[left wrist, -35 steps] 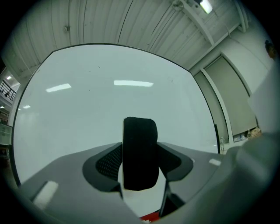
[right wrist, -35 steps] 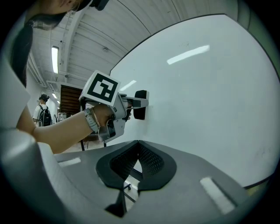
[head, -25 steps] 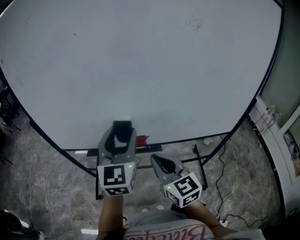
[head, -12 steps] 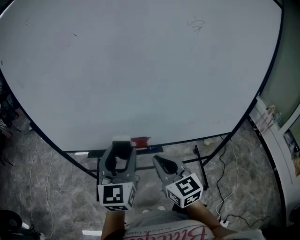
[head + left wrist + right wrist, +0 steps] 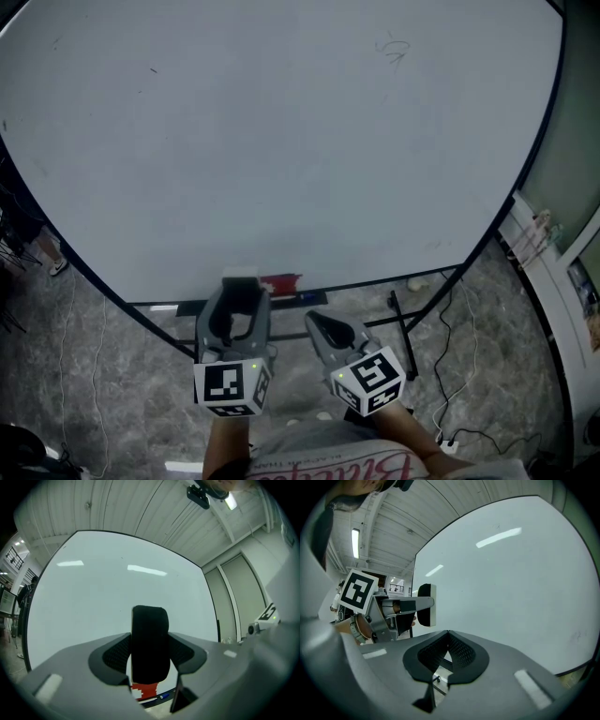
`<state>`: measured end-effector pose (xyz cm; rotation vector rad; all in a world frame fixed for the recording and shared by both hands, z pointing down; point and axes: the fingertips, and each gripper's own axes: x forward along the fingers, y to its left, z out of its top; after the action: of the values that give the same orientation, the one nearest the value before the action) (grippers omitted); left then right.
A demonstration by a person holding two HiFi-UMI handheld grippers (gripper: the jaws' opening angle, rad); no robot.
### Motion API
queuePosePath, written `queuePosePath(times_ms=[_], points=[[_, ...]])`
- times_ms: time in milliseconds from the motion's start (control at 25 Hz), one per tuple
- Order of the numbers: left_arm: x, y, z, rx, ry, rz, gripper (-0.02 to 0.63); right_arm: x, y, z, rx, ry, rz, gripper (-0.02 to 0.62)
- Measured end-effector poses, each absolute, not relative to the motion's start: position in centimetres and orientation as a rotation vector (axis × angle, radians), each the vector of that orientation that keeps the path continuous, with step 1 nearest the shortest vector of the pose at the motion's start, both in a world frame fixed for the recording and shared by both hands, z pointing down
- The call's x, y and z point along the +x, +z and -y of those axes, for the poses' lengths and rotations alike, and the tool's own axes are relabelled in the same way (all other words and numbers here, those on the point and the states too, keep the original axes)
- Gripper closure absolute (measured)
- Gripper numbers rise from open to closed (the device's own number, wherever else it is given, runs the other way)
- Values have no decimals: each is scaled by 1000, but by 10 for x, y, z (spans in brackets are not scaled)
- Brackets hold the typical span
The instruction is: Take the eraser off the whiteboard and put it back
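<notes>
Left gripper [image 5: 240, 298]: lower centre-left of the head view, pointing up the frame at the bottom edge of the whiteboard [image 5: 281, 141]. Its jaws stand wide and clamp the eraser [image 5: 150, 639] from both sides, the ribbed pads pressing on its flanks.

Eraser: upright between the left jaws, in the middle of the left gripper view, its dark rounded felt end facing the camera. In the right gripper view it shows at centre left, dark felt on one side and a white back on the other, the white side turned to the board. In the head view its pale top sits right at the board's lower edge; whether it touches the board I cannot tell.

Right gripper [image 5: 315, 320]: lower centre of the head view, just right of the left one and lower in the frame. Its jaws are closed tip to tip and hold nothing; through the small gap below the tips only floor shows.

Whiteboard: fills most of the head view, dark-framed and nearly blank, with a faint scribble [image 5: 389, 47] at upper right.

Ledge [image 5: 187, 307]: dark strip under the board's lower edge.

Red thing [image 5: 281, 283]: on the ledge, just right of the eraser; in the left gripper view it peeks out below the eraser.

Floor [image 5: 112, 375]: grey and mottled, across the bottom of the head view.

Cables [image 5: 450, 309]: trailing over the floor at lower right.
</notes>
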<state>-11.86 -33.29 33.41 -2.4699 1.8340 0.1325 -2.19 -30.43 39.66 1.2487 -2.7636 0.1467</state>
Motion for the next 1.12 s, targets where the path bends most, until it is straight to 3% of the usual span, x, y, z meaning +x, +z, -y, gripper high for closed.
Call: queuePosePath(times_ms=[1120], points=[[-114, 254, 448, -2363, 1, -1780, 370, -16, 394, 316, 1295, 135, 2735, 594]])
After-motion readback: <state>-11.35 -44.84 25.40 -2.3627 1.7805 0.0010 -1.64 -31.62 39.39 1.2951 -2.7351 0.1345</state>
